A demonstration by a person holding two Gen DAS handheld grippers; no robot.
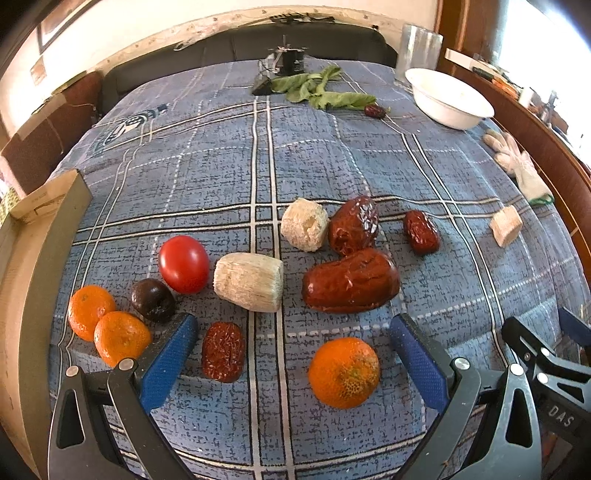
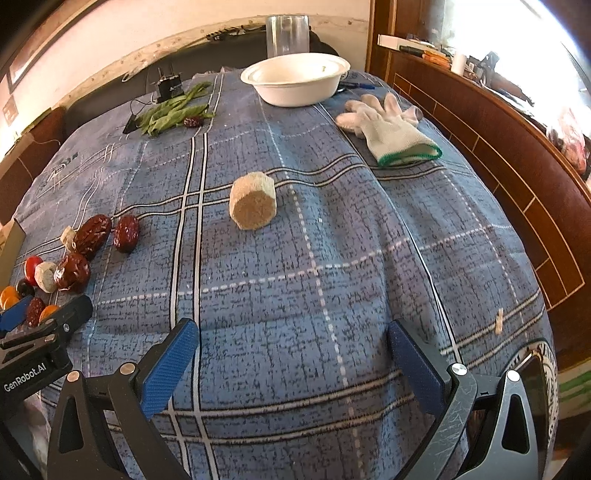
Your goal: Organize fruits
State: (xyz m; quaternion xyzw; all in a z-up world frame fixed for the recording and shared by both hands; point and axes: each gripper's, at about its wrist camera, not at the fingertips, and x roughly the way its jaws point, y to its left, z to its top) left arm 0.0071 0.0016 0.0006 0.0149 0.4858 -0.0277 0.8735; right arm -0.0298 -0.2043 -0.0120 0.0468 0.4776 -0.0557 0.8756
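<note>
In the left wrist view my left gripper [image 1: 293, 332] is open and empty, low over the blue plaid cloth. Between its fingers lie a mandarin [image 1: 343, 372] and a small red date [image 1: 222, 351]. Just ahead lie a big red date [image 1: 351, 280], a pale cob piece [image 1: 249, 281], a red tomato [image 1: 184, 263], a dark plum [image 1: 153, 300] and two mandarins [image 1: 107, 326]. Further back are two dates [image 1: 354, 225] and another cob piece [image 1: 304, 223]. My right gripper [image 2: 293, 332] is open and empty; a cob piece [image 2: 253, 205] lies ahead of it.
A white bowl [image 2: 295, 79] stands at the back with a clear glass [image 2: 287, 35] behind it. A white glove [image 2: 388, 127] lies to the right, green leaves [image 2: 171, 112] with a date [image 2: 192, 122] at the back left. A cardboard box [image 1: 37, 236] edges the left.
</note>
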